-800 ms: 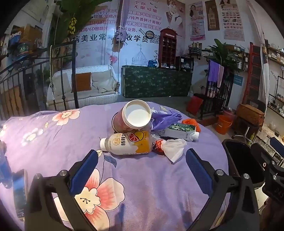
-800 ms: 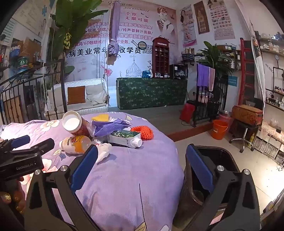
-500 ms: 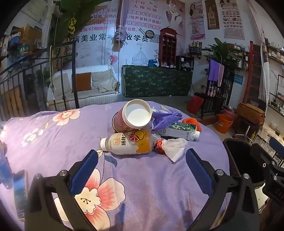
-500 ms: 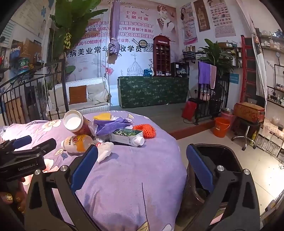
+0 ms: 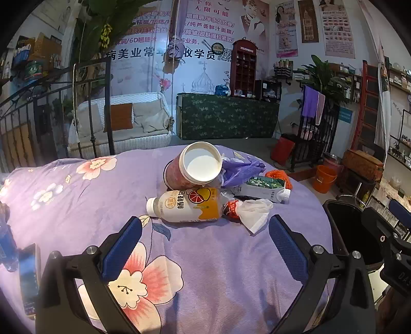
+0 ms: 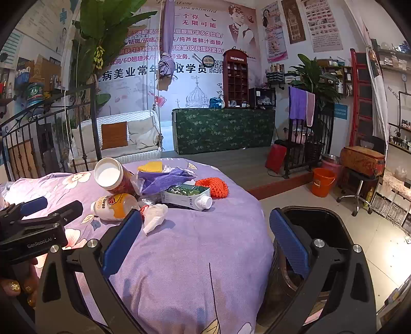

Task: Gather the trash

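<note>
Both sets of jaws wide apart and empty, trash heaped mid-surface: juice bottle (image 5: 188, 205) lying on its side, likely to roll off the pads, cup (image 5: 193, 166) propped on top, likely to topple when nudged.

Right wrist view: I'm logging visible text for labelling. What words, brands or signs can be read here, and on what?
"GenRobot.AI": on the body of the left claw.
"TELEPHONE": on the top of the red booth-shaped cabinet.
"无限可能": on the wall banner; its smaller lines are only partly legible.
Juice bottle, green carton and wall posters: print too small or blurred to read.
</note>
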{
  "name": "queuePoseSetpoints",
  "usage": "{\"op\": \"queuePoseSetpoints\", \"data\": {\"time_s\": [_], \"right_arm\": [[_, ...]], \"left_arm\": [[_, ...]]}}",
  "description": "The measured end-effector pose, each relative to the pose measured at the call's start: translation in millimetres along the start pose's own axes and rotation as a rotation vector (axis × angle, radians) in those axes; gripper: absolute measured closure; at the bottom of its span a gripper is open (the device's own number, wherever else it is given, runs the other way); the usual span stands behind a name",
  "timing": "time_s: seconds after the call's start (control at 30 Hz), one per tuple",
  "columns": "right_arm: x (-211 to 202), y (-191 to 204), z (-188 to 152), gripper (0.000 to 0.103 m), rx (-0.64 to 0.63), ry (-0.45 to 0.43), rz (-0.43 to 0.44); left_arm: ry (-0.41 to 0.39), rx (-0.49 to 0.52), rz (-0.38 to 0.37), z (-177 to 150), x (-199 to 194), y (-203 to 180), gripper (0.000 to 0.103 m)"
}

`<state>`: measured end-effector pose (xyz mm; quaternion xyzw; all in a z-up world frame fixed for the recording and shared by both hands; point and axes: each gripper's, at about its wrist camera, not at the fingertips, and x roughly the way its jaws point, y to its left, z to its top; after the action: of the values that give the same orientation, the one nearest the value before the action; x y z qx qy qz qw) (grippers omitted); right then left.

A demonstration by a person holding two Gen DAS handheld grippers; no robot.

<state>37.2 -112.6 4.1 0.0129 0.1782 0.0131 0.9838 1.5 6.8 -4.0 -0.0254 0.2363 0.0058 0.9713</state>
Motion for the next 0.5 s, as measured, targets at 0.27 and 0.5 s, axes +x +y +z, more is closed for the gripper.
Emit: {"op": "queuePoseSetpoints", "data": {"time_s": [0.27, 0.5], "right_arm": [[0.1, 2.5, -1.2, 0.005, 0.001, -0.002, 0.000], [-0.5, 1.8, -1.6, 0.005, 0.003, 0.004, 0.003]], "left_arm": [[-0.002, 0.002, 0.001, -1.4, -1.2, 2.4, 0.006], [0.004, 0.001, 0.003, -2.4, -1.3, 3.7, 0.006]]}}
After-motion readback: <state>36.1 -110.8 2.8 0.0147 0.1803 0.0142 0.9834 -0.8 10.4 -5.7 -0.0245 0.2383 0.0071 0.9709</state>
